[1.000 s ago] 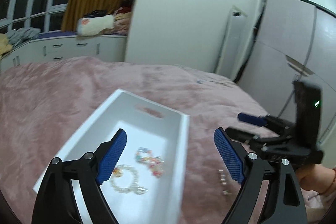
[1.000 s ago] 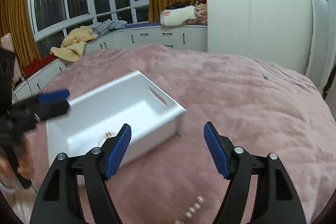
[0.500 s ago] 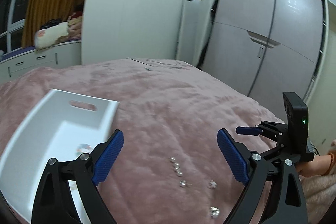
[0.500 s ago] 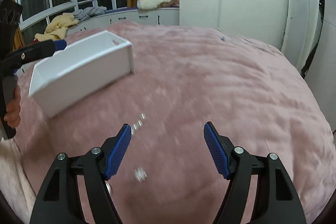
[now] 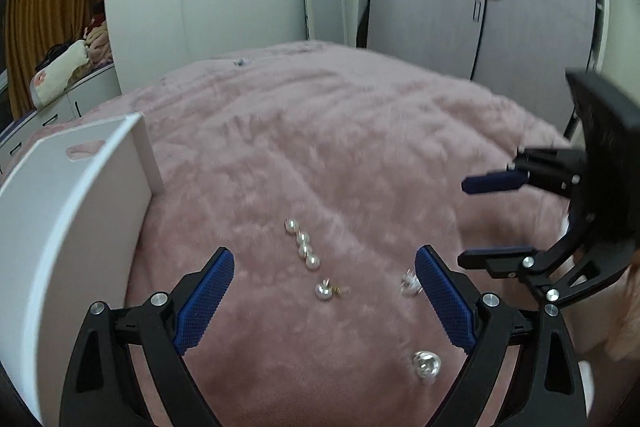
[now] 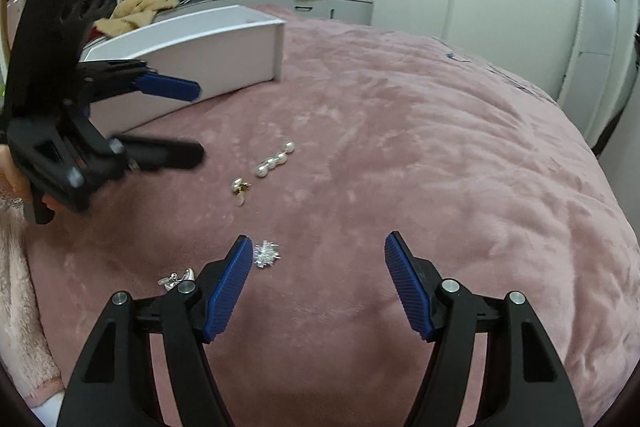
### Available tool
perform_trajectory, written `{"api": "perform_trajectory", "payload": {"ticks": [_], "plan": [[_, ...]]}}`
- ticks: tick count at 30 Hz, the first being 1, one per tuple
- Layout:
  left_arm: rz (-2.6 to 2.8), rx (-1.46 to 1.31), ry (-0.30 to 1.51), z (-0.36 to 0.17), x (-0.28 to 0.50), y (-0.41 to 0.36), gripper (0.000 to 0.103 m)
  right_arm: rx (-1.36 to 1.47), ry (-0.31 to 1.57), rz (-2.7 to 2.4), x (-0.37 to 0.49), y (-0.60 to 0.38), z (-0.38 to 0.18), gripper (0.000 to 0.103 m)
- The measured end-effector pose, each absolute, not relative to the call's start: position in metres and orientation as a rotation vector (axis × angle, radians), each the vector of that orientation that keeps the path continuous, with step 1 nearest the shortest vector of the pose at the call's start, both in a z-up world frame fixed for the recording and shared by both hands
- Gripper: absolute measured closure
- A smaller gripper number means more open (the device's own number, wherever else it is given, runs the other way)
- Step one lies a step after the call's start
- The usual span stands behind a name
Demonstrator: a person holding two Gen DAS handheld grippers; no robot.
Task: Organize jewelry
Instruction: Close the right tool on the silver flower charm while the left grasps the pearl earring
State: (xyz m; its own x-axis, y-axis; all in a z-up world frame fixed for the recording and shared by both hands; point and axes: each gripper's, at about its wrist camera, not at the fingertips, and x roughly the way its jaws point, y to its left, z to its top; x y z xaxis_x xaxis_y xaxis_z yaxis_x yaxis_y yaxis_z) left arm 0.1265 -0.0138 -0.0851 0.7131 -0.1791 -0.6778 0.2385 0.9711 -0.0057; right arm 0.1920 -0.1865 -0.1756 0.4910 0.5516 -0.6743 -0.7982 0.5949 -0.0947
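Loose jewelry lies on the pink blanket: a short pearl strand, a pearl earring, a sparkly silver cluster and a silver piece. My left gripper hangs open and wide just above the pearl earring, holding nothing. My right gripper is open with its jaws closing on nothing; the silver cluster lies beside its left fingertip. The white tray stands to the left of the jewelry.
The pink blanket covers a bed that drops off at the right and near edges. Grey wardrobe doors stand beyond it. A window bench with clothes runs behind the tray. A hand holds the left gripper.
Both grippers swung away from the tray and sank toward the loose jewelry, which now lies close under the fingers. The tray slid to the left of both views. The right jaws narrowed slightly.
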Motion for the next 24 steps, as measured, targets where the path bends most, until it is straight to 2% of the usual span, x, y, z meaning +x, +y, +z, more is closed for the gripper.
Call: {"api": "perform_trajectory", "payload": {"ticks": [8, 12, 16, 18, 19, 21, 24], "plan": [[-0.245, 0.081, 0.787, -0.112, 0.144, -0.014, 0.012, -0.521, 0.733, 0.882, 0.194, -0.157, -0.208, 0.044], [-0.281, 0.073, 0.848, -0.126, 0.154, -0.016, 0.037, -0.530, 0.748, 0.876, 0.197, -0.152, -0.216, 0.047], [-0.276, 0.066, 0.889, -0.138, 0.161, -0.014, 0.049, -0.512, 0.773, 0.878, 0.202, -0.147, -0.222, 0.055], [-0.274, 0.065, 0.890, -0.139, 0.161, -0.012, 0.057, -0.512, 0.782, 0.887, 0.202, -0.144, -0.223, 0.067], [-0.276, 0.064, 0.892, -0.139, 0.162, -0.011, 0.060, -0.521, 0.787, 0.894, 0.202, -0.142, -0.225, 0.070], [-0.283, 0.061, 0.895, -0.139, 0.162, -0.010, 0.071, -0.532, 0.796, 0.908, 0.201, -0.138, -0.226, 0.082], [-0.292, 0.066, 0.904, -0.140, 0.162, -0.011, 0.078, -0.529, 0.804, 0.908, 0.202, -0.137, -0.227, 0.083]]}}
